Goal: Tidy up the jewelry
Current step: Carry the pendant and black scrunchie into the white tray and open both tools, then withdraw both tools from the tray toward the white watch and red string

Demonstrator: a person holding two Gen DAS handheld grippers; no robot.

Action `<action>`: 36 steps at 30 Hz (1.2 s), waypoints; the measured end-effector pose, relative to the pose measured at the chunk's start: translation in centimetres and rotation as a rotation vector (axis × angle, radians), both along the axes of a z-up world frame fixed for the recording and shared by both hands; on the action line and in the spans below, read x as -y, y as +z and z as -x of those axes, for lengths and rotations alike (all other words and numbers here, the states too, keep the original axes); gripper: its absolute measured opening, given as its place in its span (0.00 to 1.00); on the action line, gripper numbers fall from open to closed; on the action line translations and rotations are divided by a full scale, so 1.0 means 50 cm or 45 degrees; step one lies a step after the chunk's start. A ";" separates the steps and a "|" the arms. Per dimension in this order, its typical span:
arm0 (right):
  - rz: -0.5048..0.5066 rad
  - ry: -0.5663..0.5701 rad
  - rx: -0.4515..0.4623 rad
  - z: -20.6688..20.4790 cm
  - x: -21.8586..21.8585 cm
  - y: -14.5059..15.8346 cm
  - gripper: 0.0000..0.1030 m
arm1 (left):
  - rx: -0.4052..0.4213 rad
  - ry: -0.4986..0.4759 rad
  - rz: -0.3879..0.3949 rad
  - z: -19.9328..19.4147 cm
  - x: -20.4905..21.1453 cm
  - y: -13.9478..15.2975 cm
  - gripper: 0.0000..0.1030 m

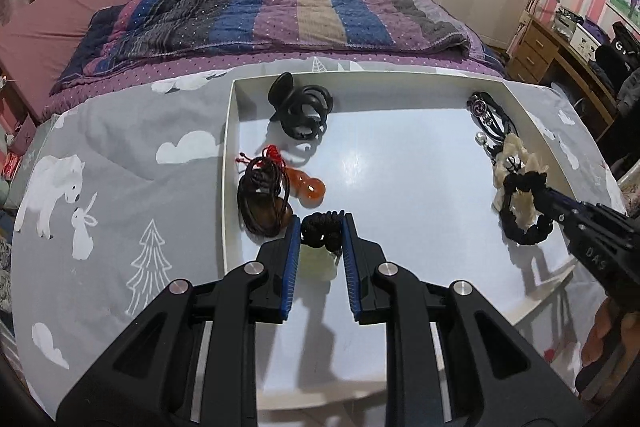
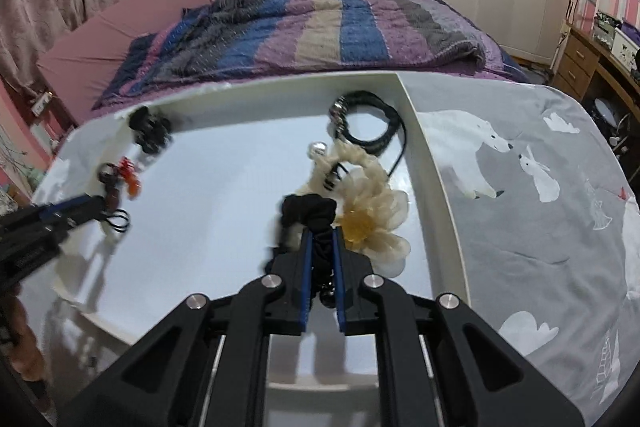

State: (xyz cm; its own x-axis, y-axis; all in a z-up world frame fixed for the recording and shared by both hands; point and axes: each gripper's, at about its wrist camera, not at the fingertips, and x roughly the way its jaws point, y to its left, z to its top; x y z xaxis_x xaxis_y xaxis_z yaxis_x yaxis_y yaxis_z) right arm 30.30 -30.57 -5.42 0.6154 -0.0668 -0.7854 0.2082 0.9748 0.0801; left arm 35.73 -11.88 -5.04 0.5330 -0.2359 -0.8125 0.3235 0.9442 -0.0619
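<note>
A white tray holds the jewelry. My left gripper is shut on a black cord knot with a pale green pendant hanging under it, at the tray's left side. Beside it lie a brown corded pendant and an orange gourd charm. My right gripper is shut on a black scrunchie, which also shows in the left wrist view, over a cream flower hair tie at the tray's right side.
A black hair claw lies at the tray's far left, and black cord bracelets at its far right. The tray sits on a grey animal-print cloth. A bed with a striped quilt lies beyond. A wooden desk stands on the right.
</note>
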 end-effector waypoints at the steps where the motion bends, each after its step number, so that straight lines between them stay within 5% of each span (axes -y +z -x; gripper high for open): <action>1: 0.020 -0.011 -0.002 -0.003 0.002 -0.004 0.09 | 0.009 -0.003 0.000 -0.001 0.001 -0.003 0.19; 18: 0.016 -0.004 -0.039 -0.005 -0.001 -0.023 0.13 | -0.021 0.034 -0.023 -0.024 -0.019 -0.035 0.19; 22: 0.000 0.006 -0.045 -0.005 -0.002 -0.017 0.14 | 0.004 0.040 -0.033 -0.019 -0.012 -0.027 0.42; 25: -0.022 -0.002 -0.041 -0.002 0.001 -0.015 0.44 | 0.035 0.039 -0.028 -0.010 -0.011 -0.013 0.61; 31: -0.016 -0.023 -0.026 0.006 0.003 0.000 0.47 | 0.061 0.028 -0.007 0.007 -0.014 0.020 0.72; 36: 0.000 -0.068 0.026 0.034 0.013 0.046 0.69 | 0.108 0.041 0.010 0.033 -0.031 0.067 0.86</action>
State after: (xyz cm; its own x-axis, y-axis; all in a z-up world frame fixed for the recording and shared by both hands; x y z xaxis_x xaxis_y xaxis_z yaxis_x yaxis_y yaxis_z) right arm 28.59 -31.23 -3.12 0.6270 -0.1000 -0.7726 0.2585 0.9622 0.0853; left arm 34.09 -10.32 -1.67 0.6075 -0.2240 -0.7621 0.2973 0.9538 -0.0433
